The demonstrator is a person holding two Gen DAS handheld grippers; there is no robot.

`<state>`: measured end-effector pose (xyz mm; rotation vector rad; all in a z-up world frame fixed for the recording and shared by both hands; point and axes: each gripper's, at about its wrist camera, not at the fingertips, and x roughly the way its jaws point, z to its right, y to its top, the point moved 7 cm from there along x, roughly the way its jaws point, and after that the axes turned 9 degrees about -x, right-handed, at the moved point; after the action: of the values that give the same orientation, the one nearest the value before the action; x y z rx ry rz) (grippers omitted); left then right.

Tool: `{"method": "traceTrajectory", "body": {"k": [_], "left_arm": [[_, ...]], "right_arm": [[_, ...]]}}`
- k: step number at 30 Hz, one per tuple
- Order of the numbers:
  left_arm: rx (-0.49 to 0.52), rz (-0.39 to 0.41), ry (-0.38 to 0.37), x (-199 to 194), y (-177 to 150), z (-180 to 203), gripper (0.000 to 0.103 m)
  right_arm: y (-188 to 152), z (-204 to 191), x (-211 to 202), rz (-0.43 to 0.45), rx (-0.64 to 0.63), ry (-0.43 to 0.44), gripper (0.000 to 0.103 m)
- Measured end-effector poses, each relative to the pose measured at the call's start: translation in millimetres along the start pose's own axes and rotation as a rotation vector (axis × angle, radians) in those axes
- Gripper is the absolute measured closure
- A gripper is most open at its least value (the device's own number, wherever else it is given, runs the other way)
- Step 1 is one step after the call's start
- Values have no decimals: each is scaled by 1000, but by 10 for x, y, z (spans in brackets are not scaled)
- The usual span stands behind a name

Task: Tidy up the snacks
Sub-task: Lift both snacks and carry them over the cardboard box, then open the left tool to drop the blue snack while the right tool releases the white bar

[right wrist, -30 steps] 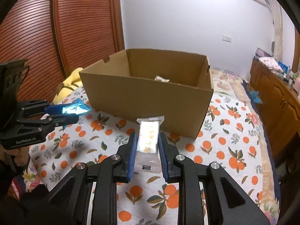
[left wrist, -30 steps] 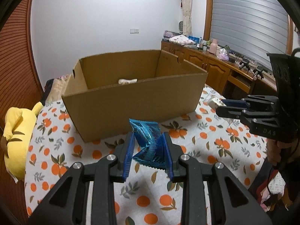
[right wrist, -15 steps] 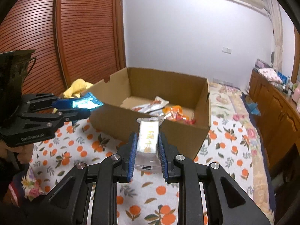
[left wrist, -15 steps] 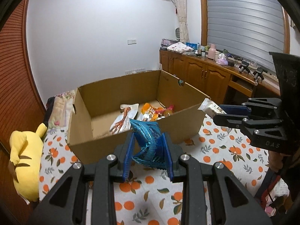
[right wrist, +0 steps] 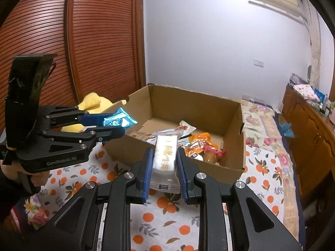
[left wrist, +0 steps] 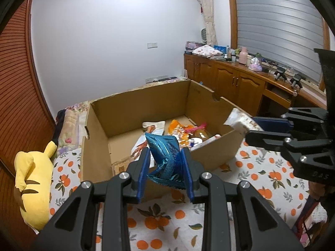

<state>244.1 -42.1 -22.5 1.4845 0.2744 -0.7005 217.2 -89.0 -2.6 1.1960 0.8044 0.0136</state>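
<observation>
Delivery step: a crinkled blue foil snack packet point(left wrist: 165, 156) is clamped in the left gripper point(left wrist: 165, 172) jaws and a white wrapped snack bar point(right wrist: 165, 159) in the right gripper point(right wrist: 164, 172) jaws, short of the open brown cardboard box point(right wrist: 234, 163). Next, each is to be carried past the near rim and released.

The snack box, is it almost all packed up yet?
Partly. Several snack packets already lie in the cardboard box. Two more are in hand: the left gripper is shut on a blue foil packet, and the right gripper is shut on a white wrapped snack. Both are held near the box's front wall, not yet dropped in. No loose snacks show on the orange-print cloth.
</observation>
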Motion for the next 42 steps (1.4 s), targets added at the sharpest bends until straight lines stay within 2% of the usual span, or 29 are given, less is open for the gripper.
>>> {"method": "traceTrajectory", "body": {"k": [15, 28, 34, 36, 42], "left_arm": [[-69, -43, 60, 278, 41, -371, 74], [-141, -41, 46, 427, 190, -509, 71], [-146, -35, 52, 438, 246, -523, 66], [-147, -33, 53, 431, 251, -524, 59], [-164, -20, 51, 393, 244, -547, 49]], "right_arm": [[-2, 292, 335, -64, 6, -41, 82], [-39, 549, 650, -97, 97, -34, 82], [24, 566, 735, -102, 102, -39, 84], [29, 574, 776, -107, 103, -41, 85], [2, 559, 804, -108, 115, -35, 85]]}}
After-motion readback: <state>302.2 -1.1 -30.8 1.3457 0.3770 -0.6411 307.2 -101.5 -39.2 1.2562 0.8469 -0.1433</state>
